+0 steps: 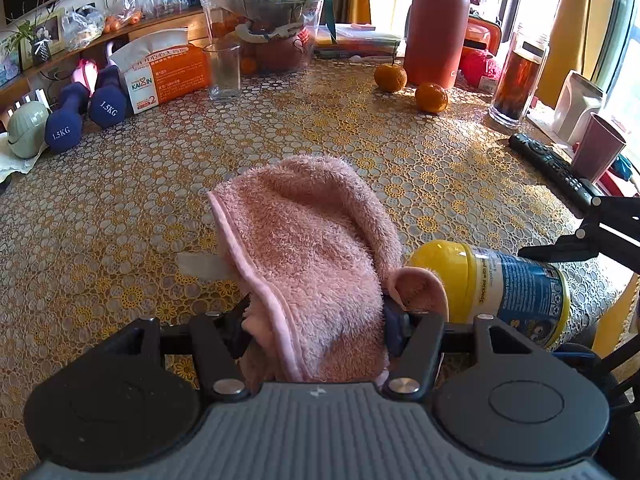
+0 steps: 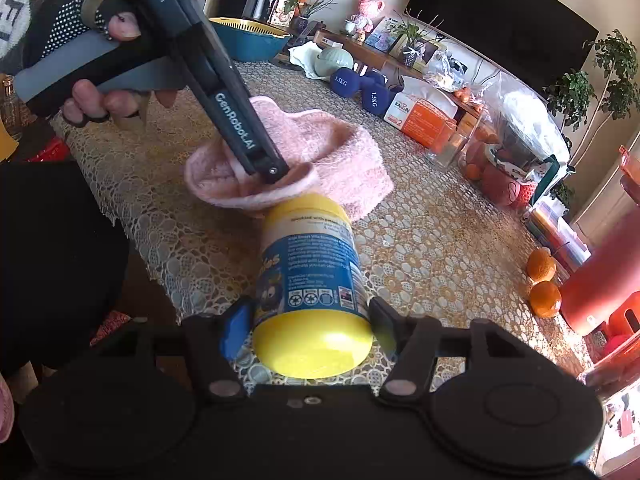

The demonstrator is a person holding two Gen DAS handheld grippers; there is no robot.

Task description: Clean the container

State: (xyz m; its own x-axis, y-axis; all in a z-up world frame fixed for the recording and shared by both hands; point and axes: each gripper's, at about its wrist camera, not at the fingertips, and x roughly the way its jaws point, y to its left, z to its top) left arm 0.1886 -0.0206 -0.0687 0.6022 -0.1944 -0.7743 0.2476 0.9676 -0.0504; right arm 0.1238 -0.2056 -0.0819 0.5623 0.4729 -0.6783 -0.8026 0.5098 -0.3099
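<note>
Getting ready to wipe. Left claw [image 1: 316,320] pinching pink cloth [image 1: 308,248]. Right claw [image 2: 308,320] squeezing container [image 2: 308,272], tipped on its side over the surface [image 1: 360,132], just beside cloth. Next, probably: rub cloth along its side.

Bright window sunlight, fisheye-warped edges

Left gripper's fingers [image 1: 394,334] buried under pink towel [image 1: 308,248]; container label [image 2: 308,256] print illegible

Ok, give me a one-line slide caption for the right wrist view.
Right gripper holds the yellow-capped container sideways while the left gripper brings a pink towel.
</note>
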